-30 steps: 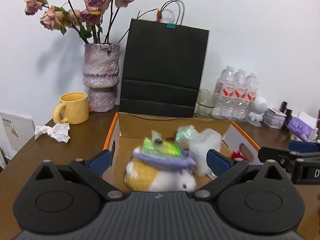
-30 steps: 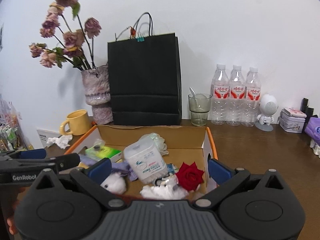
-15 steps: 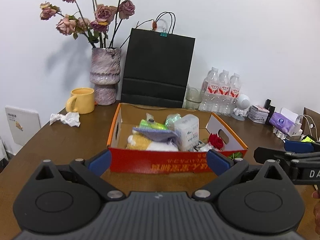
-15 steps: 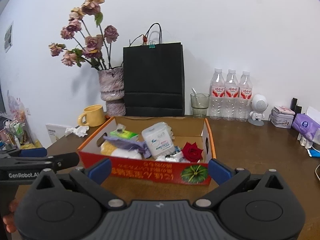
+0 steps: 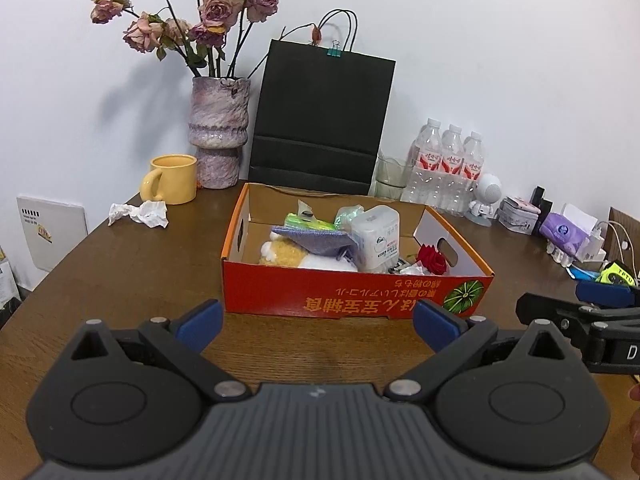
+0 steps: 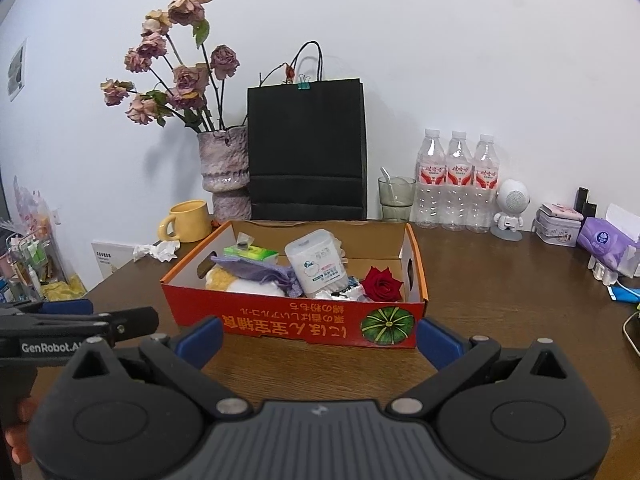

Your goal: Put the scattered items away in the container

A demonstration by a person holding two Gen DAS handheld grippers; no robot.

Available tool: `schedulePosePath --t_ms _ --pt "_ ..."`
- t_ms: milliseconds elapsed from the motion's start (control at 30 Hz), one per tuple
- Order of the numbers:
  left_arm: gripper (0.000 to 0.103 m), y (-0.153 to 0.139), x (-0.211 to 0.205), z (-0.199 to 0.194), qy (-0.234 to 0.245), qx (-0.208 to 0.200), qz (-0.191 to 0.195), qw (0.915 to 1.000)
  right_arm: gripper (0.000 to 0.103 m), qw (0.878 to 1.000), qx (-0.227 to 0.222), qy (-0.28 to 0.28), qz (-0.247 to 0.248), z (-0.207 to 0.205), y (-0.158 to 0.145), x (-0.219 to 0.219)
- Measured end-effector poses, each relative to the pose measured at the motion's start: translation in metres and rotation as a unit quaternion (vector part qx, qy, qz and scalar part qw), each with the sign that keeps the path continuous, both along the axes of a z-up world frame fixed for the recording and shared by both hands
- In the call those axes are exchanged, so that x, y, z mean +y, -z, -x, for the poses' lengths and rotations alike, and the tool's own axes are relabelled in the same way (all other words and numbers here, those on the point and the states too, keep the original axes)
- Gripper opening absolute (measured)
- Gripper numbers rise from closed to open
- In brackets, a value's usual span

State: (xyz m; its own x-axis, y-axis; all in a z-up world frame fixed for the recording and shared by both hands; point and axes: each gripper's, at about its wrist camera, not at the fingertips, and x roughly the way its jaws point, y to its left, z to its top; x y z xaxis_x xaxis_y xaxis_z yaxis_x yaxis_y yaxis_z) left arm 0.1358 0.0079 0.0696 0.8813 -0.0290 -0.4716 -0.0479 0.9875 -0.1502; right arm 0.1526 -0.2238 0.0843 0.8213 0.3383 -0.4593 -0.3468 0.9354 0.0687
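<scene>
A red cardboard box point(image 5: 352, 294) point(image 6: 296, 322) stands on the brown table. Inside lie a yellow-and-white plush toy point(image 5: 286, 254) under a purple cloth point(image 5: 316, 240), a green packet point(image 5: 306, 224), a white cotton-swab tub point(image 5: 378, 238) point(image 6: 318, 262) and a red rose point(image 5: 432, 258) point(image 6: 382, 284). My left gripper point(image 5: 318, 322) is open and empty, in front of the box's near wall. My right gripper point(image 6: 318, 334) is open and empty, also in front of the box. Each gripper shows at the edge of the other's view.
A crumpled tissue point(image 5: 140, 214) lies left of the box by a yellow mug point(image 5: 170, 180). A vase of dried roses point(image 5: 218, 138), a black paper bag point(image 5: 320, 120), a glass point(image 6: 396, 198), three water bottles point(image 6: 458, 182), a white figurine point(image 6: 510, 208) and tissue packs point(image 6: 600, 240) line the back.
Both grippers have drawn back from over the box to in front of it. The whole box now shows; its contents have not moved.
</scene>
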Motion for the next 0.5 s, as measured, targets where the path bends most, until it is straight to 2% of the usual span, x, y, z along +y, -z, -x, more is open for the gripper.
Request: schedulePosePath --t_ms 500 --pt "0.103 0.0036 -0.0048 -0.0002 0.006 0.003 -0.004 1.0 0.103 1.0 0.009 0.003 -0.002 -0.0021 0.0059 -0.0042"
